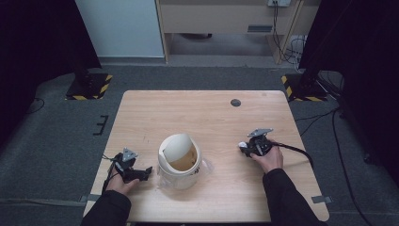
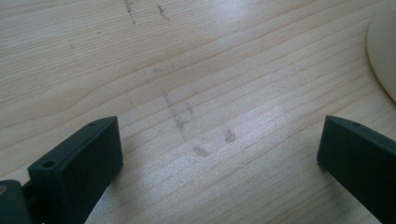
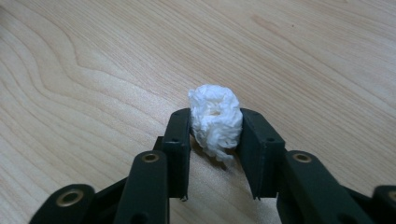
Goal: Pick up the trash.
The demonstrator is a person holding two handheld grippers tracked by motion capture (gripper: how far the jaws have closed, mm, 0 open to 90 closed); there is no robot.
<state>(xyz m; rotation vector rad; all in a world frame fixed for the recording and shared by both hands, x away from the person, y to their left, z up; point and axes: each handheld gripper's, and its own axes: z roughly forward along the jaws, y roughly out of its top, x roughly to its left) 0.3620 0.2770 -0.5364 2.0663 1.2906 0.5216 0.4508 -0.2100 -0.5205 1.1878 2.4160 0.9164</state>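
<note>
A crumpled white paper ball (image 3: 215, 119) sits squeezed between the two black jaws of my right gripper (image 3: 215, 122), just above the wooden table. From above, the same paper ball (image 1: 243, 145) shows as a white speck at the front of the right gripper (image 1: 248, 147), right of centre on the table. A cream bin with a tilted swing lid (image 1: 179, 159) stands at the table's front middle. My left gripper (image 1: 145, 173) rests low at the bin's left, its jaws spread wide over bare wood, nothing between them (image 2: 219, 144); the bin's pale edge (image 2: 384, 51) is at the right.
The wooden table (image 1: 207, 113) has a dark round grommet (image 1: 235, 102) near its far edge. Clear plastic film (image 1: 205, 165) lies by the bin's right side. Black stand bases with yellow stripes (image 1: 89, 85) sit on the carpet beyond the table.
</note>
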